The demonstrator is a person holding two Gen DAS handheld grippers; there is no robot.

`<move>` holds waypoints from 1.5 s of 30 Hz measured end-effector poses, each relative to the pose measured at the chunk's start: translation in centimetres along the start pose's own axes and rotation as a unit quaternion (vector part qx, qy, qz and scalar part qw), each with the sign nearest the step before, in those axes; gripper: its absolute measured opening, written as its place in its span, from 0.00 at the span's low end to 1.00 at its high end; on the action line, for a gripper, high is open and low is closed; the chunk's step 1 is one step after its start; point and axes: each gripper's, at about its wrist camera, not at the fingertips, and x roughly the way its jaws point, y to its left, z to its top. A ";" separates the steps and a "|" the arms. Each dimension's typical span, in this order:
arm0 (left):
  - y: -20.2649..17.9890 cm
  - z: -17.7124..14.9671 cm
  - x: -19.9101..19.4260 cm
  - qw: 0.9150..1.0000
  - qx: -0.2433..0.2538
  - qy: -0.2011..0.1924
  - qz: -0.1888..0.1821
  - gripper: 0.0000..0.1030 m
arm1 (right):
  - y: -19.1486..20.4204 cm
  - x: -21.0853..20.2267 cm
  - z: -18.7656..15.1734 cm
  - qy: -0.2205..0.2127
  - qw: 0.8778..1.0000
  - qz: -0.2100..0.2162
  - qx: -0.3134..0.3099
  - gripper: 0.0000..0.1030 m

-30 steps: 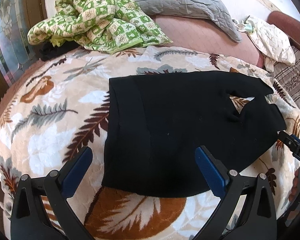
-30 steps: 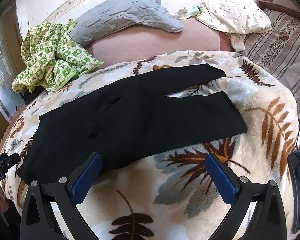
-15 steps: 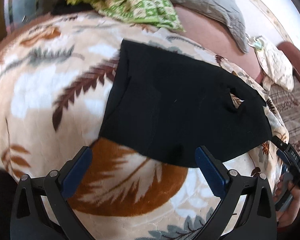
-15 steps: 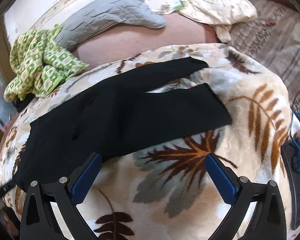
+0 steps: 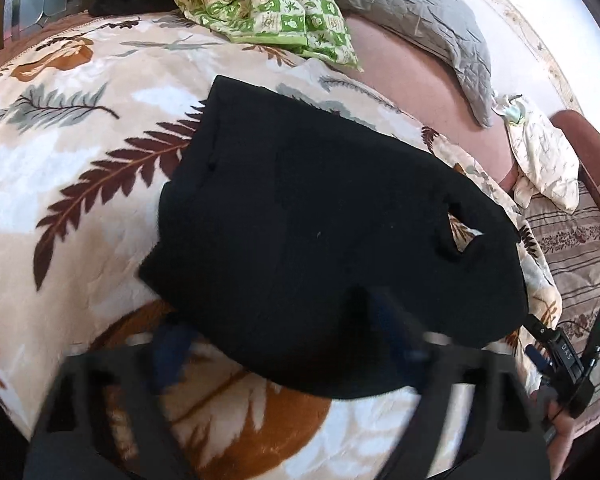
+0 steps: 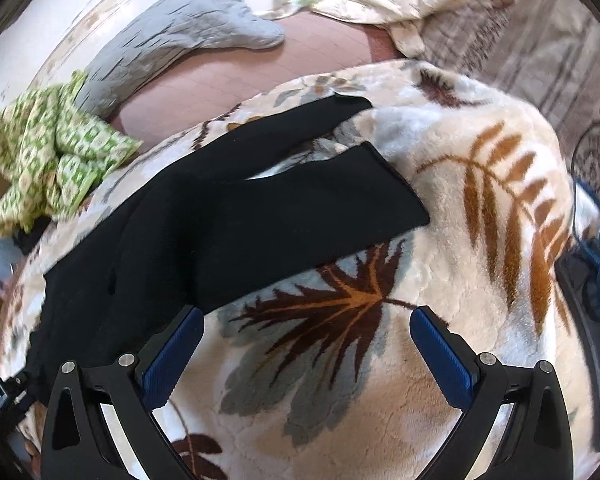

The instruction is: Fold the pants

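Note:
Black pants (image 5: pixel 320 232) lie flat on a leaf-patterned blanket (image 5: pixel 68 184), waistband to the left, legs running right. In the right wrist view the pants (image 6: pixel 228 224) show two spread legs ending near the blanket's middle. My left gripper (image 5: pixel 284 344) is blurred, open and empty, its right finger over the pants' near edge by the waist. My right gripper (image 6: pixel 306 344) is open and empty above the blanket (image 6: pixel 480 240), its left finger at the near leg's lower edge.
A green patterned cloth (image 5: pixel 260 4) and a grey pillow (image 5: pixel 416 16) lie behind the pants. A cream floral cloth (image 5: pixel 544 160) sits at the far right. The right gripper's body (image 5: pixel 560 360) shows at the blanket's right edge. A dark object with blue cord (image 6: pixel 596 280) lies right.
Both grippers have moved closer to the pants' near edge. The left view has swung and blurred. The right gripper's left finger now reaches the near leg.

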 end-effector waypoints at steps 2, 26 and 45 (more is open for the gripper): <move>0.3 0.6 0.3 1.000 -0.006 0.006 -0.006 0.59 | -0.9 0.5 0.3 0.002 1.000 0.002 0.024 0.99; 2.4 5.1 -3.4 0.996 -0.003 0.031 -0.085 0.11 | -2.4 -3.6 3.0 -0.059 0.997 0.031 0.045 0.04; 7.8 2.4 -5.2 0.998 0.038 0.050 0.010 0.44 | -3.3 -8.1 -2.5 -0.012 0.996 -0.083 -0.016 0.42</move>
